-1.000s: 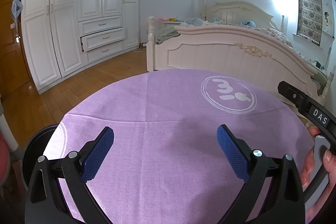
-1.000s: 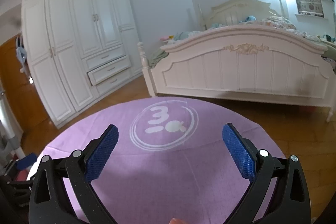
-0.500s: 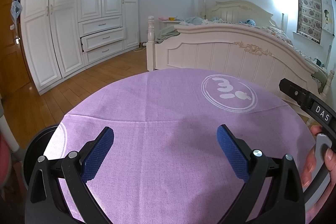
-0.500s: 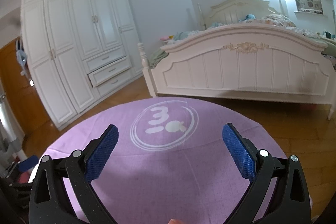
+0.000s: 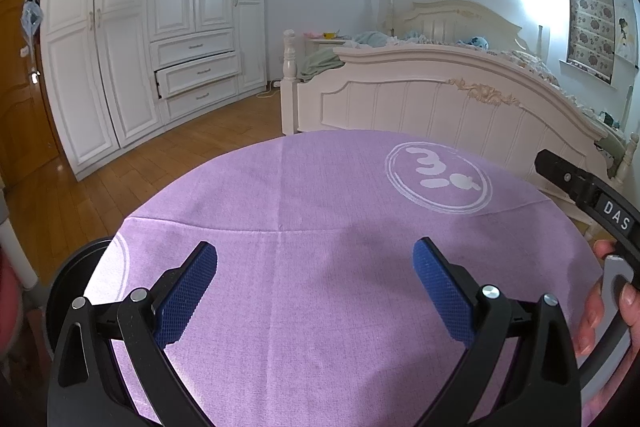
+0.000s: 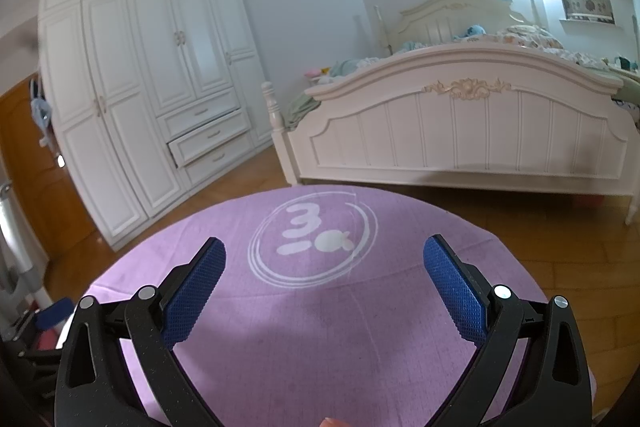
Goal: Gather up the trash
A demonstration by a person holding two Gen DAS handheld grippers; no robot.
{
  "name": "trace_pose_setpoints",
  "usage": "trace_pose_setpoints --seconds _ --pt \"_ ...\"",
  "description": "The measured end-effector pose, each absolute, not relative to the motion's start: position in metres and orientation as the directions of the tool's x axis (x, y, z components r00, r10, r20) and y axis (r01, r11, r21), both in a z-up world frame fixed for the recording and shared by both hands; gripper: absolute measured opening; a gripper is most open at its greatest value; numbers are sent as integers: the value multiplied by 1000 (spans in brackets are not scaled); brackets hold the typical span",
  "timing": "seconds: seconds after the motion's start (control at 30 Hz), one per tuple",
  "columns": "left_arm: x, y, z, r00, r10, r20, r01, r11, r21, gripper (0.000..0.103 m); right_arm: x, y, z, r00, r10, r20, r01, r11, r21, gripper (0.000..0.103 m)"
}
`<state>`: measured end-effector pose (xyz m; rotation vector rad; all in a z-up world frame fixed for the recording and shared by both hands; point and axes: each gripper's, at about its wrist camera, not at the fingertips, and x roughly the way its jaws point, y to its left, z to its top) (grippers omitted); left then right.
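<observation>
While over purple cloth point(image 5: 320, 267): left gripper point(image 5: 316, 279), right gripper point(image 6: 324, 279), jaws wide apart, nothing held; bed point(image 6: 460, 131) beyond

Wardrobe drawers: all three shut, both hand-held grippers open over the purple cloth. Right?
Not quite. The middle drawer of the wardrobe is pulled partly out, seen in the right wrist view. Both the left hand-held gripper and right hand-held gripper are open over the purple cloth.
</observation>
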<state>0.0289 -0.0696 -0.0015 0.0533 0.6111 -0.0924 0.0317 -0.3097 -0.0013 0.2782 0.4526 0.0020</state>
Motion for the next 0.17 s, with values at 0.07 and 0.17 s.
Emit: trace_pose_setpoints --seconds 0.07,0.17 --pt "29 -69 -2 814 -70 -577 100 995 20 98 31 -310 -1 900 63 -431 60 962 266 98" --pt "29 -69 -1 812 -70 -579 98 995 18 98 31 -310 -1 899 63 -433 61 961 268 98"
